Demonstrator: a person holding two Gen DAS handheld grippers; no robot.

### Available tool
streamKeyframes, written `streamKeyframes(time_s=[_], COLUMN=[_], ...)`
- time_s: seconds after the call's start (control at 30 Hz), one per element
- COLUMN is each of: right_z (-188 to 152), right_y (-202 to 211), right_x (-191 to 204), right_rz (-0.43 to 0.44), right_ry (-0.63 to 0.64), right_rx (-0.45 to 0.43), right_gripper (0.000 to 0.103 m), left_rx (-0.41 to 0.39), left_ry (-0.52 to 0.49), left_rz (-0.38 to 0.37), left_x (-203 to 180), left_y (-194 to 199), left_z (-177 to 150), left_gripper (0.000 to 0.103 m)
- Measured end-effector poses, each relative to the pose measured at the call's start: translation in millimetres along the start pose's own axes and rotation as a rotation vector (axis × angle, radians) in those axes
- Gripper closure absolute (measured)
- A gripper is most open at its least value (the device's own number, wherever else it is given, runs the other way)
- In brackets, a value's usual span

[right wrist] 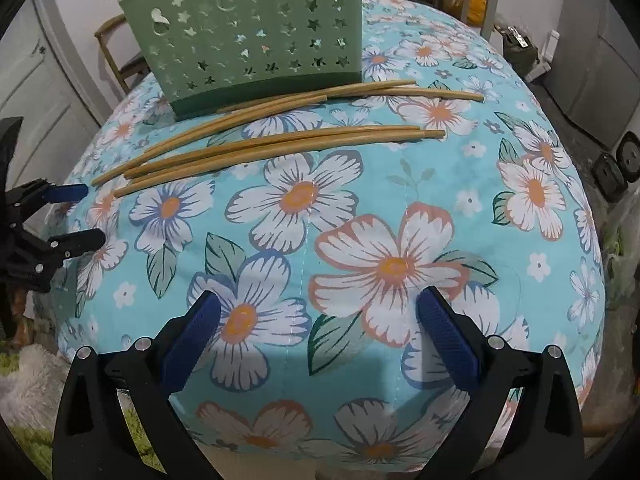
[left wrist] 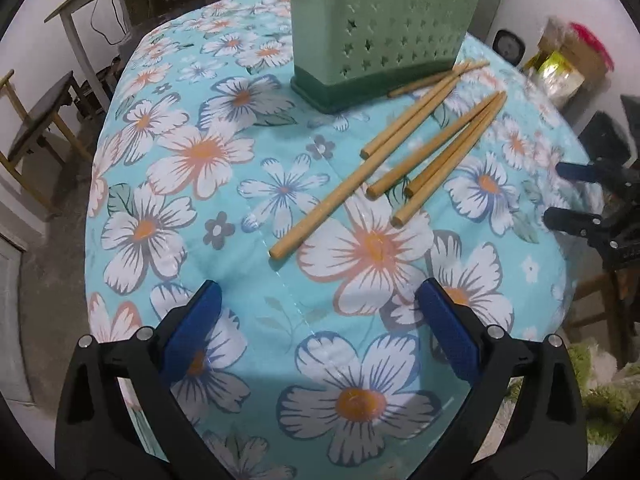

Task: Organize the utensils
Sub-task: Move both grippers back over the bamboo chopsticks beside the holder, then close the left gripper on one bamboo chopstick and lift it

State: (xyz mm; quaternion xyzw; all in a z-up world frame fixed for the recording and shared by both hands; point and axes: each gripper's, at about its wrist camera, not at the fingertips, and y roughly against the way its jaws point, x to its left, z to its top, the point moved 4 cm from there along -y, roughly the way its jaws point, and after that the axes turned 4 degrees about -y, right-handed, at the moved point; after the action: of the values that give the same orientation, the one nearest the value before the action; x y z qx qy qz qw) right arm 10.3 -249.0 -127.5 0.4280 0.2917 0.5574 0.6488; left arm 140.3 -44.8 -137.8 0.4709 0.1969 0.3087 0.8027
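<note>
Left claw [left wrist: 320, 332], right claw [right wrist: 320, 332] spread, empty; chopsticks [left wrist: 404, 148] ahead, beside holder [left wrist: 380, 32].

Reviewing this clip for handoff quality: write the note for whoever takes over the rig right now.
Left gripper: open, empty, above the tablecloth.
Right gripper: open, empty.
Chopsticks: six, loose on the cloth beside the green holder, one tip near its base.
Done: nothing visibly in the holder.
Left: pick up every chopstick and stand it in the holder.
</note>
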Motion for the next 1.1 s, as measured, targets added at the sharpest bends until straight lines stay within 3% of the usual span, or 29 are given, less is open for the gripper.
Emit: streamKeyframes(time_s=[0.23, 0.4, 0.5, 0.6, 0.63, 0.8, 0.97, 1.1], right_z=[-1, 2, 3, 3, 3, 3, 2, 2], right_y=[11, 11, 10, 11, 11, 11, 11, 12], right_x=[-19, -25, -27, -29, -29, -30, -30, -30], right_rz=[0.135, 0.164, 0.17, 0.181, 0.184, 0.191, 0.199, 0.196], right_ry=[-0.163, -0.259, -0.287, -0.308, -0.311, -0.32, -0.327, -0.327], right_rx=[-0.069, -0.094, -0.099, -0.108, -0.111, -0.118, -0.124, -0.125], right_gripper=[0.006, 0.006, 0.006, 0.006, 0.006, 0.006, 0.006, 0.006], left_rx=[-0.045, -0.103, -0.103, -0.207, -0.225, -0.21, -0.148, -0.115], left_ry=[-0.036, -0.036, -0.02, 0.015, 0.019, 0.004, -0.143, -0.157], left_rz=[0.021, 0.036, 0.005, -0.042, -0.045, -0.02, -0.01, -0.007], left_x=[-4, -5, -1, 7, 9, 18, 1, -1], left_y=[4, 7, 13, 32, 35, 26, 10, 6], left_z=[-7, -10, -5, 6, 11, 24, 28, 24], left_gripper=[0.008, 0.008, 0.008, 0.01, 0.013, 0.057, 0.072, 0.085])
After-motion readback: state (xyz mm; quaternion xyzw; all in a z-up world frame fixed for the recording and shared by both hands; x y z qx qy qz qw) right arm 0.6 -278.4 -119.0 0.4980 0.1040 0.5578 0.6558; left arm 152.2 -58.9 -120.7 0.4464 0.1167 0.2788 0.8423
